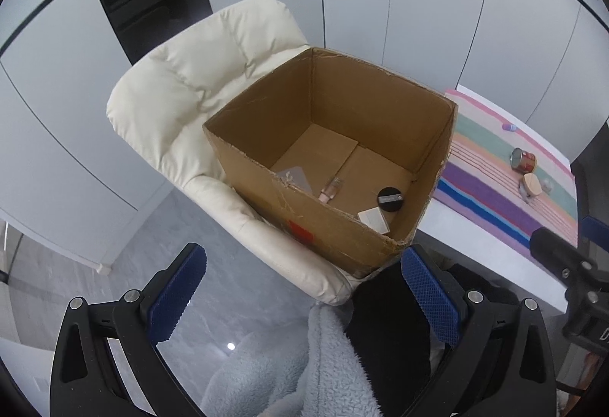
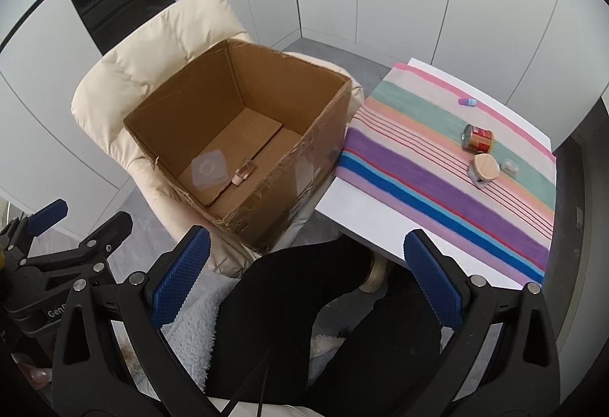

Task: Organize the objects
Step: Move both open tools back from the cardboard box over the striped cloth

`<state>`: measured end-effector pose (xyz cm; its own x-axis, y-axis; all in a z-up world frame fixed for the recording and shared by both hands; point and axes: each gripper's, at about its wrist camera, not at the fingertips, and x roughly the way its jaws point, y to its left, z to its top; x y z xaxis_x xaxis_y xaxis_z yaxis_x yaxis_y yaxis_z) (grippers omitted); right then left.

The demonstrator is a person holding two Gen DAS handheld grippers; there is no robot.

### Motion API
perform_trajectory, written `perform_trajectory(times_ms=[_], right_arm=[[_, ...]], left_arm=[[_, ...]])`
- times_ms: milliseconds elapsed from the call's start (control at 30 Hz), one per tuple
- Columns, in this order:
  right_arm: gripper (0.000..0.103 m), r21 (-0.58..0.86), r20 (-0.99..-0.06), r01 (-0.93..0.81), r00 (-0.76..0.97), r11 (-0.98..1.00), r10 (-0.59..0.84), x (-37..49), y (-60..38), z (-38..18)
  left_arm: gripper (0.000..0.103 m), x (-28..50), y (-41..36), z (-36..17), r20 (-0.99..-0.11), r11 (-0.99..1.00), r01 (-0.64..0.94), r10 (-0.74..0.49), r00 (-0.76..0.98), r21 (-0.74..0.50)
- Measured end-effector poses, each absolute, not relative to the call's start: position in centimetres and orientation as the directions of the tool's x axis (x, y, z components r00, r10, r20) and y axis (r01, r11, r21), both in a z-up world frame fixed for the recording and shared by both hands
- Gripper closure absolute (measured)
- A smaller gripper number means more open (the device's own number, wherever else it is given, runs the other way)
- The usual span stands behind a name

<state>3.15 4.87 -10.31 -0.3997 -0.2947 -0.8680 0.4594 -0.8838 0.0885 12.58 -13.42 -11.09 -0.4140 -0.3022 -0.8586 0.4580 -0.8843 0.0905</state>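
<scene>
Cardboard box (image 1: pixel 331 150): stood open-topped on the seat of a cream padded chair (image 1: pixel 182 85), just beside the white table (image 2: pixel 365 219).
Box contents: a clear square plastic case (image 2: pixel 208 171), a small pinkish bottle (image 1: pixel 330 189), a black round lid (image 1: pixel 390 198) and a white card (image 1: pixel 375 219) lay on the bottom.
Striped cloth (image 2: pixel 437 184): covered most of the table.
On the cloth: a red can (image 2: pixel 477 139) lay on its side; near it sat a round wooden-lidded jar (image 2: pixel 485 167), a small clear item (image 2: pixel 510 167) and, further back, a purple tube (image 2: pixel 467 101).
Left gripper (image 1: pixel 302 297): released, blue pads wide apart, empty, hanging before the box.
Right gripper (image 2: pixel 306 280): also released and empty, above the person's dark-clothed lap (image 2: pixel 316 321).
</scene>
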Motion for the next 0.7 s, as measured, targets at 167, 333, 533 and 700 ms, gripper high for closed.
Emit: perform_trajectory(times_ms=[167,333,533,700], right_arm=[[0.0,0.09,-0.864,0.436,-0.414,-0.895,-0.288,3.0,6.3,-10.2],[0.0,0.11,-0.861,0.39,-0.423,-0.914,-0.284,2.3,8.4,-10.3],[0.0,0.126,-0.858,0.311,-0.443,-0.942,-0.261,1.6,11.9,-10.5],[0.0,0.134,-0.862,0.228,-0.453,-0.964,-0.227,1.1,15.9,-10.9]], left_arm=[[0.0,12.0,-12.1,-10.9,-0.859,-0.896,0.435,-0.294,-0.419,0.094],[0.0,10.9,-10.6,-11.0,-0.866,-0.913,0.4,-0.264,-0.424,0.082],[0.0,8.8,-7.3,-11.3,-0.874,-0.94,0.329,-0.237,-0.424,0.095],[0.0,7.2,-3.6,-11.6,-0.877,-0.962,0.255,-0.204,-0.436,0.097]])
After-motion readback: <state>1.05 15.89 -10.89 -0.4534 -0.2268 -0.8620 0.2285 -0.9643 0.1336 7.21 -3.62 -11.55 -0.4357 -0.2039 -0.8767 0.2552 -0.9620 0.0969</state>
